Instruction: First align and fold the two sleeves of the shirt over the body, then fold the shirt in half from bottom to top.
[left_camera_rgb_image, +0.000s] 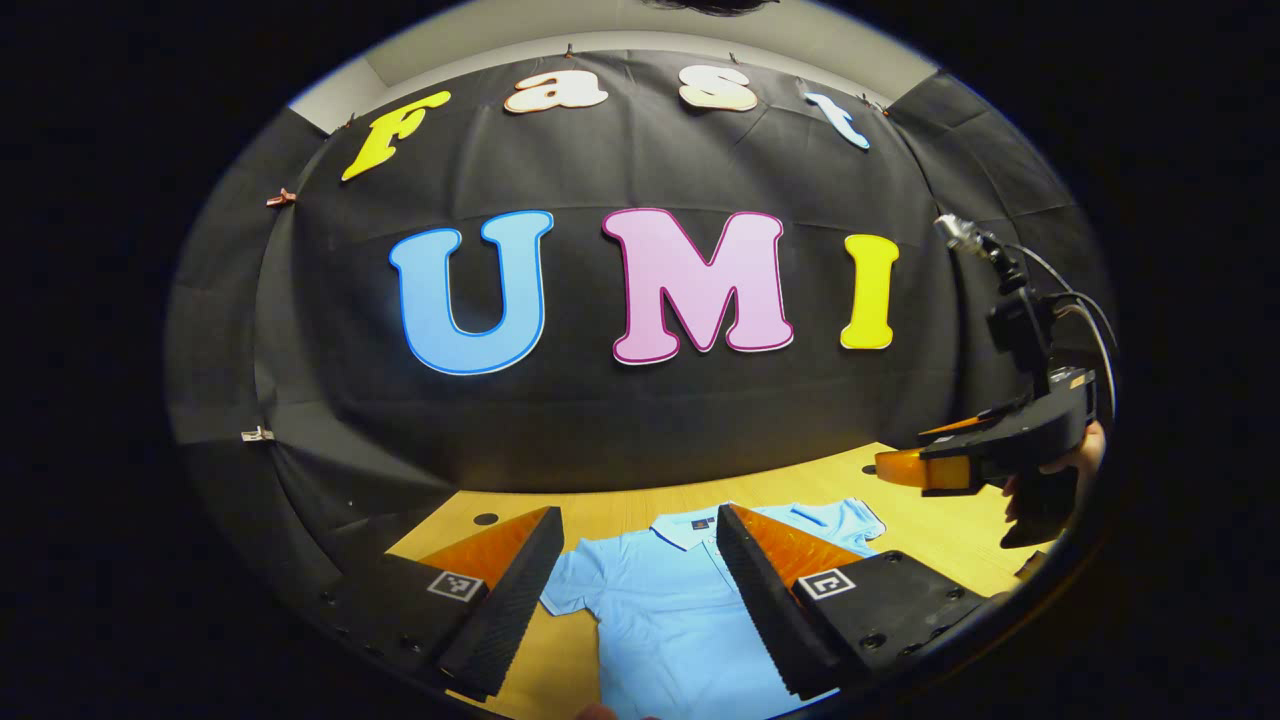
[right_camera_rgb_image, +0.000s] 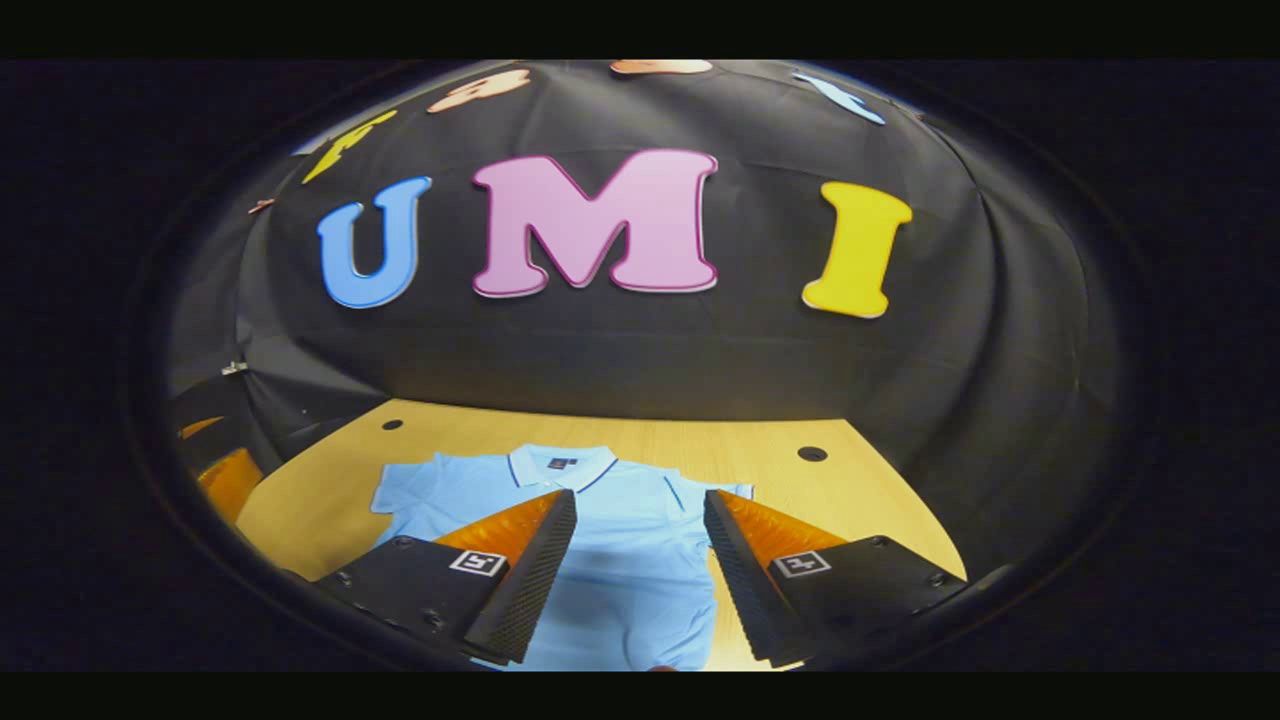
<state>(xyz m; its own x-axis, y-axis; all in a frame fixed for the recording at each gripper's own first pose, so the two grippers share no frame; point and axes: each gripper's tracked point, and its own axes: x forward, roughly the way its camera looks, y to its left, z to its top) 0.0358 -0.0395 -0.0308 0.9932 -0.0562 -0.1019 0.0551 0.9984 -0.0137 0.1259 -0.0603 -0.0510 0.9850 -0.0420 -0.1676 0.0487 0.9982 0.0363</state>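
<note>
A light blue polo shirt lies flat on the wooden tabletop, low in the centre of both views. The left gripper and right gripper hover above it, fingers spread wide, holding nothing.

No readable text — shirt label illegible.

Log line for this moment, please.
stage: pre-fold | light blue polo shirt: flat on wooden table, sleeves unfolded | left tool: open, above shirt | right tool: open, above shirt
</note>
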